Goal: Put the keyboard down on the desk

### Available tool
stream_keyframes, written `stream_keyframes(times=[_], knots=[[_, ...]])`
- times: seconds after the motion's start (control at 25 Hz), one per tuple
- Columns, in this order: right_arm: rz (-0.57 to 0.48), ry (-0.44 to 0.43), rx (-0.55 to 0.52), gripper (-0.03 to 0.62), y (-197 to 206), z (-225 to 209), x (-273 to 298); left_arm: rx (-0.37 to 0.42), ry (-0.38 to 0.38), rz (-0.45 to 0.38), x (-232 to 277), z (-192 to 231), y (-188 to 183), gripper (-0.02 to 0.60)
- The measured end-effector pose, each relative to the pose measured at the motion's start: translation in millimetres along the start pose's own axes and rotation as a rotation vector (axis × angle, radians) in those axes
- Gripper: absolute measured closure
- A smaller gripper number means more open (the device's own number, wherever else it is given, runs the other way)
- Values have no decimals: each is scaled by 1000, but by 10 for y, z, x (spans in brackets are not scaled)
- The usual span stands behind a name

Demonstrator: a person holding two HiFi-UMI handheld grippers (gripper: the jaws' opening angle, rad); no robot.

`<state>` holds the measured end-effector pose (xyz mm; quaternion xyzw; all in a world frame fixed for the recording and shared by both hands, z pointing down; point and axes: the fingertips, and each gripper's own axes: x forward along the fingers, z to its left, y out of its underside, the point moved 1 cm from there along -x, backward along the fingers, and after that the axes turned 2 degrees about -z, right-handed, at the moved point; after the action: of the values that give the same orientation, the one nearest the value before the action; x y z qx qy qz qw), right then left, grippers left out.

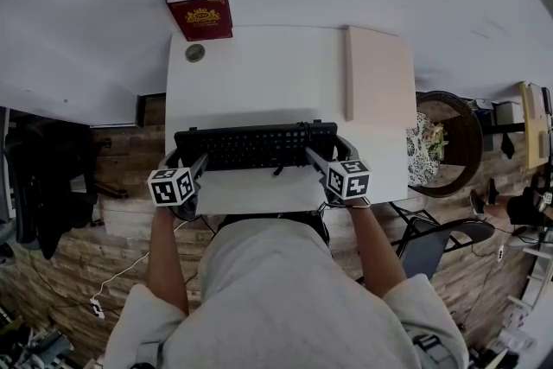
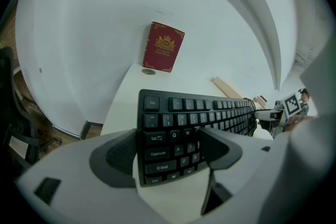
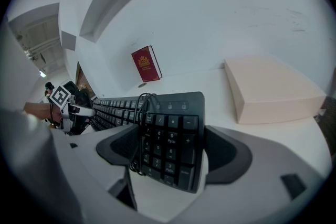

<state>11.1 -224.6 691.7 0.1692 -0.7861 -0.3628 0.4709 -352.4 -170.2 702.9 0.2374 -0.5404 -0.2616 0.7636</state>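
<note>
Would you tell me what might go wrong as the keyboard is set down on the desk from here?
1. The cable is looped around the keyboard beside the right gripper; it may get trapped underneath and leave it rocking.
2. The keyboard's right end is near the beige box, so sliding it forward could bump the box.
3. Only the ends are held; if the left gripper opens first, that end may drop onto the desk.

Whether the keyboard (image 1: 256, 146) touches the desk (image 1: 259, 82) seems hidden beneath its own body.
</note>
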Motion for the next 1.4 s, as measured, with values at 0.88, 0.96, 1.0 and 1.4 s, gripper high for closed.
stream_keyframes(times=[0.88,0.96,1.0,1.4], knots=[[72,26,39,194,75,-138,220,3,-19,51,253,52,-34,210],[81,27,44,194,89,-155,233,3,-21,56,271,50,-33,210],[86,28,46,192,94,-162,242,4,-21,58,281,51,-36,210],[128,30,57,186,133,-185,307,7,-24,70,345,69,-33,210]])
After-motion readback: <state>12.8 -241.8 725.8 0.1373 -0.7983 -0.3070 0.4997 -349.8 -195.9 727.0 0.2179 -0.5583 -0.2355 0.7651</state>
